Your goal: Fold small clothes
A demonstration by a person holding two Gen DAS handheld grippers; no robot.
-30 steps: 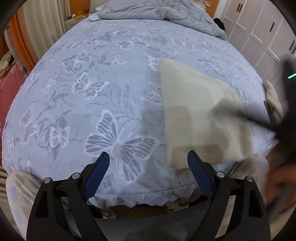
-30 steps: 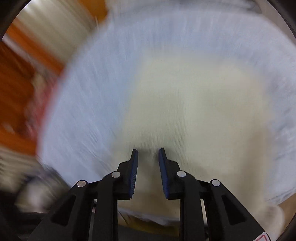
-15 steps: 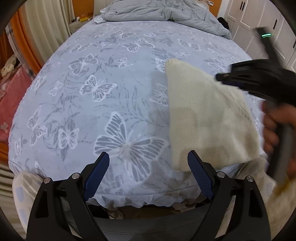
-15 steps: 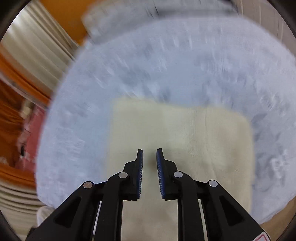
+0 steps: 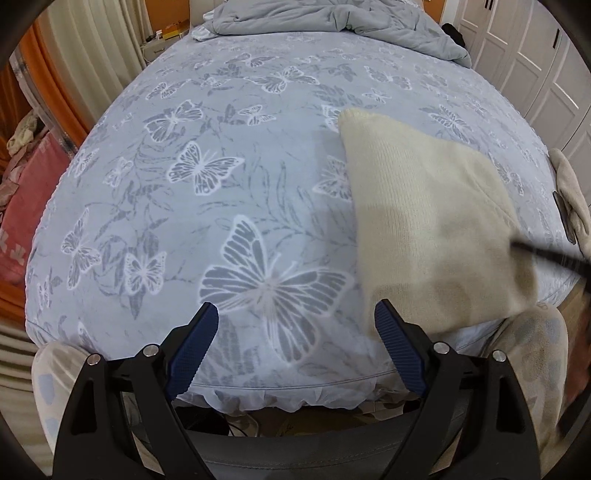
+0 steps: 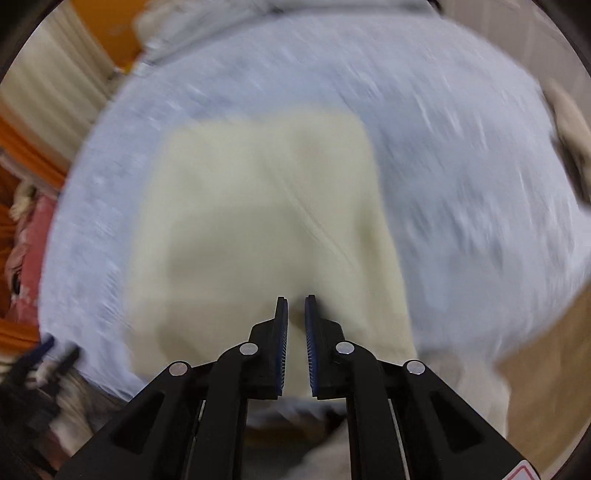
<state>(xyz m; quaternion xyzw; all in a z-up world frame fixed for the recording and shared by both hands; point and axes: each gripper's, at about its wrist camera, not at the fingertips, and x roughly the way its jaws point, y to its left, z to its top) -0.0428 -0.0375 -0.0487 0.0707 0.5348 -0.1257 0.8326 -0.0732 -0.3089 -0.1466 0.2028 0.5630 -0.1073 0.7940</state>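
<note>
A folded cream knit garment (image 5: pixel 428 221) lies flat near the front right edge of the bed. It also shows, blurred, in the right wrist view (image 6: pixel 266 221). My left gripper (image 5: pixel 295 332) is open and empty, held above the bed's front edge, to the left of the garment. My right gripper (image 6: pixel 295 317) hovers over the garment's near edge with its jaws nearly closed, a narrow gap between them and nothing in it. The right wrist view is blurred by motion.
The bed (image 5: pixel 229 155) has a blue butterfly sheet. A grey duvet (image 5: pixel 332 18) is bunched at the far end. Another cream cloth (image 5: pixel 570 192) lies at the right edge. White wardrobe doors (image 5: pixel 535 55) stand at right, curtains (image 5: pixel 92 55) at left.
My right gripper swung up over the garment, then came back down to its near edge, jaws staying nearly closed. The left gripper rose slightly. The garment has not moved.
</note>
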